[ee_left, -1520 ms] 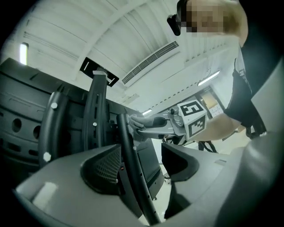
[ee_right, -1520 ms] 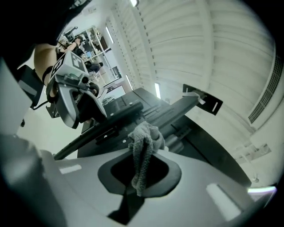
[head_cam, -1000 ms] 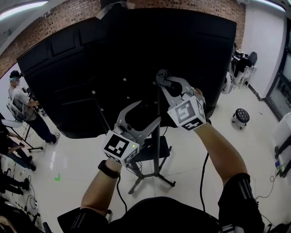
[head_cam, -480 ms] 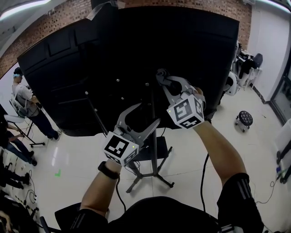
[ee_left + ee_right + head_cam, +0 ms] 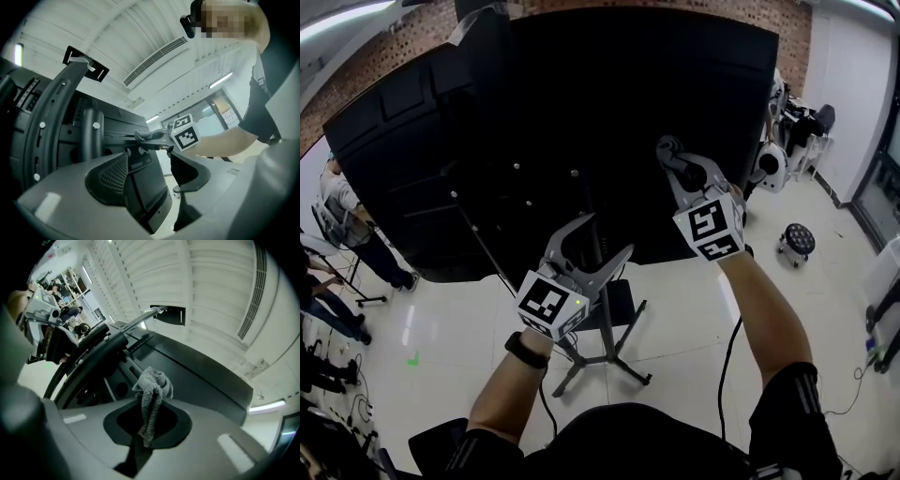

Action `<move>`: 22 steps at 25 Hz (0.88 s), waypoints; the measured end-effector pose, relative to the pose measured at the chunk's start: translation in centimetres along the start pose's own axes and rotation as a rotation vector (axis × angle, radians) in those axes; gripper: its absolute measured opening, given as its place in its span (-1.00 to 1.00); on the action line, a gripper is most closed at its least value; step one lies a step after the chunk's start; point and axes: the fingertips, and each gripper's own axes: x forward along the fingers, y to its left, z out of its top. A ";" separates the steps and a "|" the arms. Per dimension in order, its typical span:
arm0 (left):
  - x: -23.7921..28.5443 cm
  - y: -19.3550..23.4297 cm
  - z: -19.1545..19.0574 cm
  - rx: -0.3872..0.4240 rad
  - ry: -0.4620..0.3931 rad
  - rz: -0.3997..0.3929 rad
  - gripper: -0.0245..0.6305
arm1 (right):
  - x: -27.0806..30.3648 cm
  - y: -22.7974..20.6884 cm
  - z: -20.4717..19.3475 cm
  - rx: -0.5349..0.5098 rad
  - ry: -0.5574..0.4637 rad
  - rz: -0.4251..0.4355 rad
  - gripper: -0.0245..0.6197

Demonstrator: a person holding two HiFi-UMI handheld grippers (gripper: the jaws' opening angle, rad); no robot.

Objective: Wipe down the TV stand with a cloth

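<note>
The TV stand's upright pole (image 5: pixel 602 272) carries a big black TV (image 5: pixel 581 112) that I see from behind. My right gripper (image 5: pixel 670 155) is raised against the TV's back, right of the pole. It is shut on a crumpled grey cloth (image 5: pixel 152 385) that sticks out past the right gripper (image 5: pixel 149 420). The left gripper view shows that cloth (image 5: pixel 142 135) at the tip of the right gripper (image 5: pixel 150 137), close to the black mount. My left gripper (image 5: pixel 592 242) hangs lower, near the pole, open and empty. The left gripper (image 5: pixel 154 173) frames the stand's black tray (image 5: pixel 145 192).
The stand's legs (image 5: pixel 609 361) spread over a glossy white floor, with a black tray (image 5: pixel 617 302) above them. A curved black bracket (image 5: pixel 51 117) runs up the mount. People (image 5: pixel 337 216) stand at far left. A wheeled stool (image 5: pixel 795 242) and a floor cable (image 5: pixel 722 366) lie right.
My right gripper has moved rightward and slightly up along the TV's back with the cloth in it. The left gripper has stayed near the pole.
</note>
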 end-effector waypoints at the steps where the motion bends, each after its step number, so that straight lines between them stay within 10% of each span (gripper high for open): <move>1: 0.3 -0.2 -0.1 -0.002 -0.002 -0.005 0.01 | -0.3 -0.5 -0.5 0.001 0.008 -0.010 -0.86; 10: 1.4 -1.0 0.1 -0.001 -0.011 -0.014 0.01 | -2.0 -2.3 -1.6 0.024 0.026 -0.055 -0.85; 22: -2.2 1.3 -0.3 0.009 0.012 0.068 0.01 | 2.2 10.8 4.5 0.013 -0.119 0.200 -0.85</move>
